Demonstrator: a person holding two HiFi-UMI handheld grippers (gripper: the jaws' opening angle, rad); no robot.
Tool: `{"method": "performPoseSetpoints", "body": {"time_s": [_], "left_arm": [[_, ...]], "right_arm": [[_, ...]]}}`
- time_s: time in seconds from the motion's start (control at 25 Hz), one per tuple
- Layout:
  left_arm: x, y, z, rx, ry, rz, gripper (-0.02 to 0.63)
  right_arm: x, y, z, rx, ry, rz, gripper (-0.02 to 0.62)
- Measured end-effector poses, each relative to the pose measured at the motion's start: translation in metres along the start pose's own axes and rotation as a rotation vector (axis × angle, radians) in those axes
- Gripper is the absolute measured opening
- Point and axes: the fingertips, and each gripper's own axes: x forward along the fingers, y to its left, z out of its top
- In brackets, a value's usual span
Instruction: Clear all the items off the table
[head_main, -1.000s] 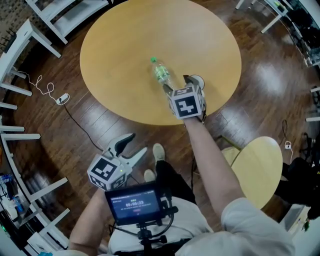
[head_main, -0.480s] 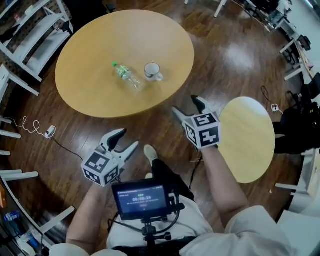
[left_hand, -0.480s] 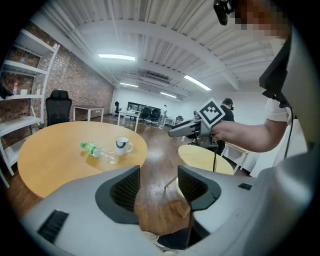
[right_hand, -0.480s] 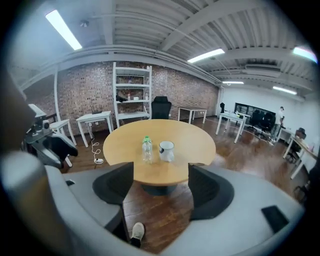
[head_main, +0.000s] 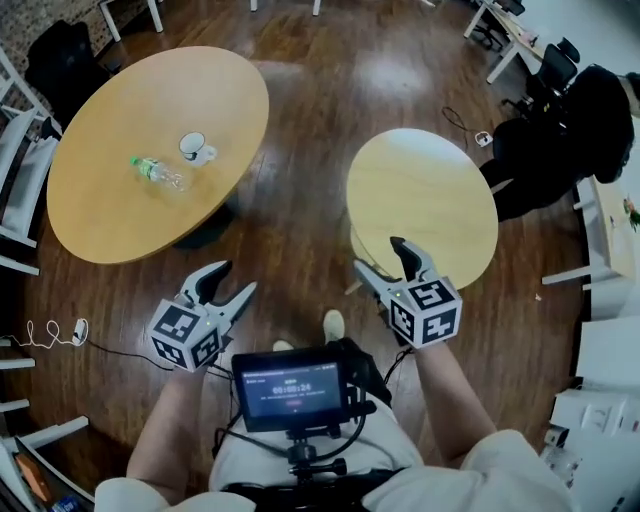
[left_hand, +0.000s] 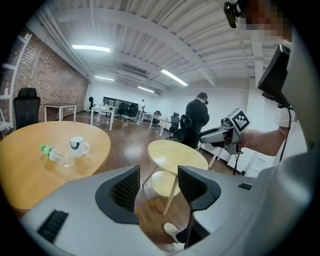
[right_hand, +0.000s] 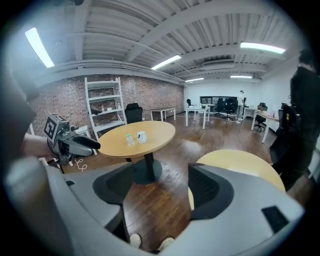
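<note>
A clear plastic bottle with a green cap lies on its side on the large round wooden table at the upper left. A white mug stands just beside it. Both also show in the left gripper view, bottle and mug, and far off in the right gripper view, bottle and mug. My left gripper is open and empty over the floor, short of the table. My right gripper is open and empty at the near edge of a small round table.
The floor is dark wood. A person in black stands beyond the small table. White shelving lines a brick wall behind the large table. A cable and plug lie on the floor at left. My shoe is between the grippers.
My right gripper has pulled back from the bottle and mug and swung right to the small table. The head view has turned right, so the large table now sits upper left. The left gripper shifted slightly.
</note>
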Motion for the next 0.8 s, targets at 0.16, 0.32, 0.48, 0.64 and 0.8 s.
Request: {"method": "performPoseSetpoints", "body": {"time_s": [0.16,0.32,0.48,0.64,0.8], "left_arm": [[0.028,-0.036,0.008,0.024,0.027,-0.042,0.242],[0.056,-0.076,0.019,0.076,0.047,-0.049,0.242],[0.077,-0.109,0.023,0.085,0.062,-0.036,0.242],[0.099,-0.147,0.024,0.087,0.069,-0.051,0.242],[0.118,-0.175,0.027,0.099,0.07,-0.058,0.243]], "right_arm": [[-0.057,-0.041,-0.019,0.059,-0.047,-0.088,0.353],[-0.114,-0.089,-0.039,0.094,-0.082,-0.159,0.353],[-0.15,-0.125,-0.055,0.113,-0.092,-0.19,0.353],[-0.181,-0.161,-0.073,0.144,-0.109,-0.213,0.353],[-0.206,-0.193,-0.089,0.174,-0.129,-0.228,0.353]]}}
